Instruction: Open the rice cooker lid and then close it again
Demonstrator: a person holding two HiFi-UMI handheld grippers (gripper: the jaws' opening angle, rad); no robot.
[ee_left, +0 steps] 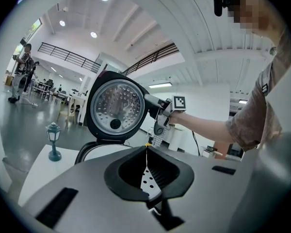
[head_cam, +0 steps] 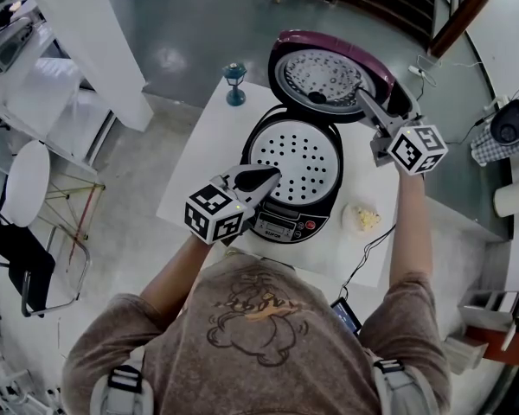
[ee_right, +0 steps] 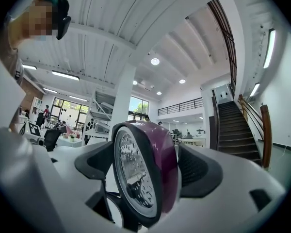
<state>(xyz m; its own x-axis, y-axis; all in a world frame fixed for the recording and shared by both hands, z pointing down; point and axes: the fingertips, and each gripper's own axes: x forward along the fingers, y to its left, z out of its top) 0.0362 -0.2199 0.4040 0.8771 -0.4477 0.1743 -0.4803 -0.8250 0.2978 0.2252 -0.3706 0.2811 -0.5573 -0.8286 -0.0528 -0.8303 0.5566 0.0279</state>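
Note:
The black rice cooker (head_cam: 285, 221) stands on the white table (head_cam: 199, 150) with its perforated inner plate (head_cam: 294, 156) exposed. Its purple-backed lid (head_cam: 324, 76) is raised upright at the far side. My right gripper (head_cam: 365, 100) is at the lid's right edge. In the right gripper view the lid (ee_right: 150, 144) stands edge-on between the open jaws, with a little room at each pad. My left gripper (head_cam: 273, 178) is shut with nothing in it, its tips over the cooker's front rim. The left gripper view shows the lid (ee_left: 117, 106) and the right gripper (ee_left: 156, 109) beyond my own tips (ee_left: 146, 146).
A small teal lamp figurine (head_cam: 234, 83) stands at the table's far left corner. A pale yellowish item (head_cam: 364, 219) lies right of the cooker, with a black cable (head_cam: 372, 249) running off the near edge. A white chair (head_cam: 26, 184) is on the floor to the left.

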